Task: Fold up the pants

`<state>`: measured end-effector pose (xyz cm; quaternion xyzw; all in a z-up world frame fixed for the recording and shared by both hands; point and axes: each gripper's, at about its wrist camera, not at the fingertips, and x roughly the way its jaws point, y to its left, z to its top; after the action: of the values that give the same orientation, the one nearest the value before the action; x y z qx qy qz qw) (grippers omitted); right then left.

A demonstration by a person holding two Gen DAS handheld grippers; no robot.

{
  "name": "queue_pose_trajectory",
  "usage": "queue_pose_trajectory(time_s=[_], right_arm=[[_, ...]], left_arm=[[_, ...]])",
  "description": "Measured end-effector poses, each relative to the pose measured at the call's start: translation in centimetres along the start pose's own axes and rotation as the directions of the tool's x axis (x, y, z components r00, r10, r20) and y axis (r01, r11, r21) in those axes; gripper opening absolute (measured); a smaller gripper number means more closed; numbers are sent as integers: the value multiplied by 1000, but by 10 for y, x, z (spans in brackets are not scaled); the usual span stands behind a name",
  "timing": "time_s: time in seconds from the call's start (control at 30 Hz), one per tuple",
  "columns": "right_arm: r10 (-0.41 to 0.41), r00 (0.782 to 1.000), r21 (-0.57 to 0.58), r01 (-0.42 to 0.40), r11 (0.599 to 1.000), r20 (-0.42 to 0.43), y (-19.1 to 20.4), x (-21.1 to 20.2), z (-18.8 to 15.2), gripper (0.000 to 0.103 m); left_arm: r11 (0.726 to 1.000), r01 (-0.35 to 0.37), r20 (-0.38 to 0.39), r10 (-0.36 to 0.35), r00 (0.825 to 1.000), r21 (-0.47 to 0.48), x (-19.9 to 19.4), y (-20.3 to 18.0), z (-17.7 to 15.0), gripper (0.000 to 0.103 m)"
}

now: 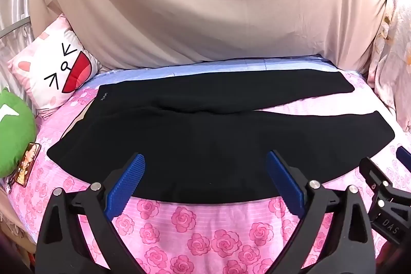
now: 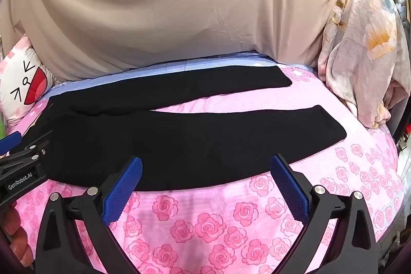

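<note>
Firstly, from the left wrist, the left gripper [image 1: 205, 163] is spread wide and empty; the black fabric pants [image 1: 205, 135] lie flat at 12 o'clock on the pink rose-printed bed sheet [image 1: 195, 227]. From the right wrist, the right gripper [image 2: 205, 166] is also spread, empty, just before the pants [image 2: 179, 143].

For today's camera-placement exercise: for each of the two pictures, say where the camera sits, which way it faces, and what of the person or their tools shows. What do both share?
Left wrist view: sits on the left gripper, angled down over the black fabric pants; its open blue fingers show, plus the right gripper at right.
Right wrist view: sits on the right gripper, facing likewise; the left gripper and a hand show at left.
Shared: pants, pink rose-print bedsheet, cat-face pillow.
</note>
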<state>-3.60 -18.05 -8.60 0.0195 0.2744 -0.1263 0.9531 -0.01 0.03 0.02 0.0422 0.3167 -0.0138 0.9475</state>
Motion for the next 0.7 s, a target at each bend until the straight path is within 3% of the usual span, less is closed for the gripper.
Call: queue_pose_trajectory(time_s=[0.7], right_arm=[[-6, 1000, -17, 6, 1000, -2, 3, 2, 1, 98]], left_arm=[[1000, -23, -5, 23, 1000, 18, 11, -7, -5, 93]])
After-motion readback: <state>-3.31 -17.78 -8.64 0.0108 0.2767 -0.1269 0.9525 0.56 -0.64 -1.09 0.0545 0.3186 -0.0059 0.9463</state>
